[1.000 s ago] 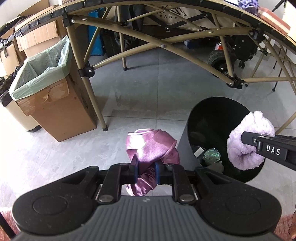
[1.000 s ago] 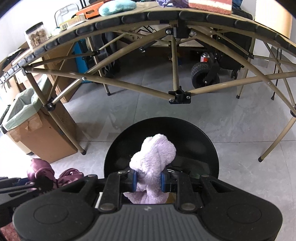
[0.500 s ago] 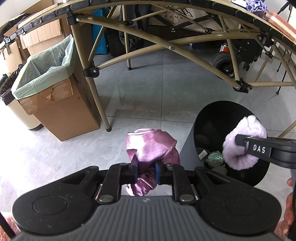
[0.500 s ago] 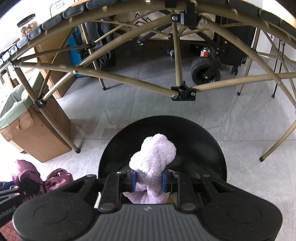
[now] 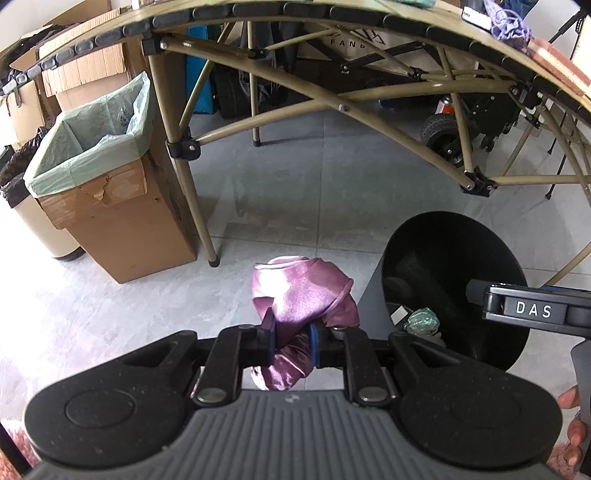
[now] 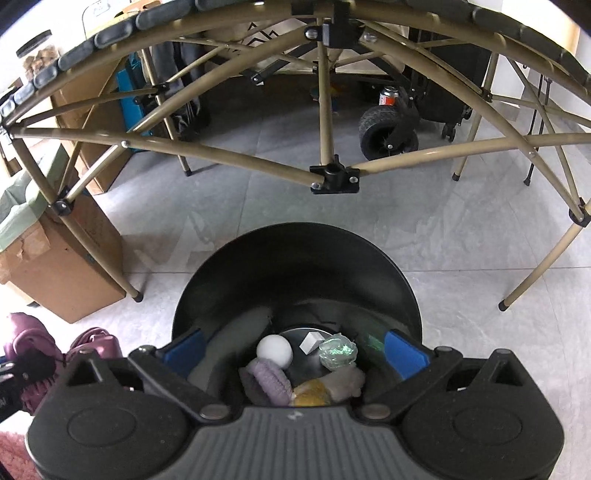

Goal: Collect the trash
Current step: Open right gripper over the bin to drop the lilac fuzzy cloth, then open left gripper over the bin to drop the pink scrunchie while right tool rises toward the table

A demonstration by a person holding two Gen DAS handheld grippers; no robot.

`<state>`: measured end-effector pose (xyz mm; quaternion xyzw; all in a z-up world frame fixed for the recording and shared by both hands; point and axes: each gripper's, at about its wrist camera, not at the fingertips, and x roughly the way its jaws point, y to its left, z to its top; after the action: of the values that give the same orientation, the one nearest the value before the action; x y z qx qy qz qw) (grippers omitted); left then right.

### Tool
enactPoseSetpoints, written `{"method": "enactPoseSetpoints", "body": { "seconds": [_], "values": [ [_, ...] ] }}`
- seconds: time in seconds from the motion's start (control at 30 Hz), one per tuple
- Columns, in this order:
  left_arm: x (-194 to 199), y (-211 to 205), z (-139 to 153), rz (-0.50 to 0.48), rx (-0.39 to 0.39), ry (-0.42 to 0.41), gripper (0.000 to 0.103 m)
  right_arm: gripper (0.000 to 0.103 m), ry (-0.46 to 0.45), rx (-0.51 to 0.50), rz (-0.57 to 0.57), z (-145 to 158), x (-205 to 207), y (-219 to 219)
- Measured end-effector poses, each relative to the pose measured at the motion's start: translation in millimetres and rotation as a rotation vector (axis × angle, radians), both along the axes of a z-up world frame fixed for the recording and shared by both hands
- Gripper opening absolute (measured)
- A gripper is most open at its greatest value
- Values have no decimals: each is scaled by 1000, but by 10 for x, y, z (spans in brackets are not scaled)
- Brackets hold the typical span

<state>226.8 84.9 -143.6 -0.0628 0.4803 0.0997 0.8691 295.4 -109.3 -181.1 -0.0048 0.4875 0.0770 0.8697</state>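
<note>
Right wrist view: my right gripper [image 6: 295, 350], jaws opening with nothing between them, hangs over the black bin [image 6: 295, 266]; its near rim is hidden. Left gripper [image 5: 290, 341] pinches the purple cloth [image 5: 299, 291], bunched upward ahead, lower end cut off below.

A storage-like room: cardboard boxes [image 5: 118, 229], folding table [image 5: 295, 18], wheeled cart [image 6: 391, 129] on tiled floor [image 5: 288, 177].

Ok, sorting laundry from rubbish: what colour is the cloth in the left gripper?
Shiny purple cloth, clearest in the left wrist view.
</note>
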Motion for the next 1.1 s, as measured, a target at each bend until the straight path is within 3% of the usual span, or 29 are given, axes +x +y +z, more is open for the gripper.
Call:
{"method": "enactPoseSetpoints", "body": {
  "seconds": [0.43,1.1],
  "values": [
    [-46,-31,143,-18,-28,-47,17,103,-79,22,6,322,-128,-173],
    [134,-636,350,-166,-19,-112,17,103,-157,67,-202,633,-301,-1191]
  ]
}}
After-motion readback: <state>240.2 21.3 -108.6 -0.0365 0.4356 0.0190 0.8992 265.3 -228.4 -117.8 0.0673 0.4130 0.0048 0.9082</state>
